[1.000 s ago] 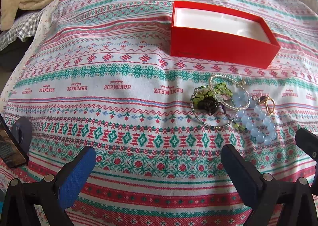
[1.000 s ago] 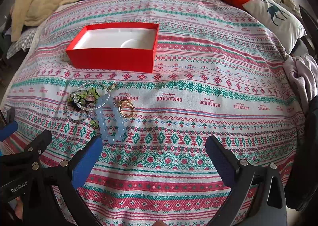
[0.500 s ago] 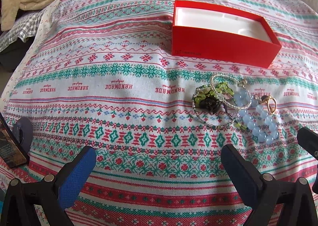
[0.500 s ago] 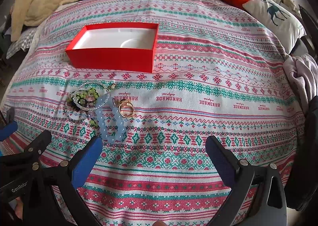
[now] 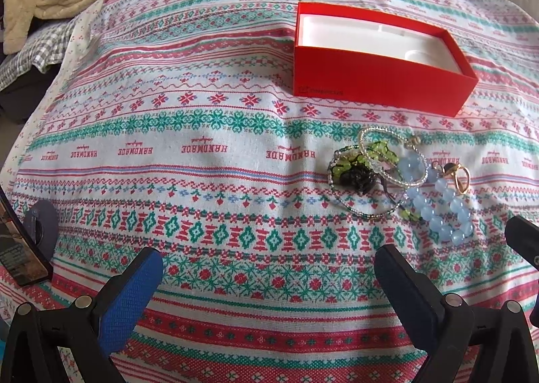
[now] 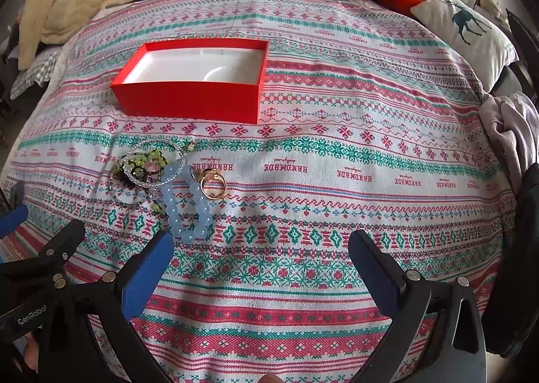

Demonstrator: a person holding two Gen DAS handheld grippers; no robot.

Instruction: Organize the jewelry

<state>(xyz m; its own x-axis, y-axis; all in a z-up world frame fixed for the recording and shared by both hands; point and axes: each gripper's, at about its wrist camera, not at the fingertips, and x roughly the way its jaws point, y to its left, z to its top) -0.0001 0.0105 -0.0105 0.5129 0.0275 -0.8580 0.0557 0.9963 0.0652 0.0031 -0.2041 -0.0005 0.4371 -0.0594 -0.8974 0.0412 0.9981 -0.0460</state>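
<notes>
Both grippers hover low over the patterned bedspread (image 6: pixel 337 154), nothing held. Left gripper (image 5: pixel 269 282): jaws spread wide, empty. Right gripper (image 6: pixel 261 261): likewise released, jaws wide, empty.

Jewelry lies in one tangled heap on the cloth, just in front of the red box (image 6: pixel 192 100). In the heap: blue bead bracelet (image 6: pixel 187 204) nearest the grippers, gold ring (image 6: pixel 213 183) touching its right side, green bead piece (image 6: pixel 145 160) and thin beaded loops overlapping to the left. The pile sits between the two grippers' lines of approach, so either can reach it.

The box stands open with its white lining bare; likely the destination. Judgement: sorting not yet begun. The bracelet looks easiest to lift first, lying at the heap's near edge. Risk: the overlapping loops may drag along.
</notes>
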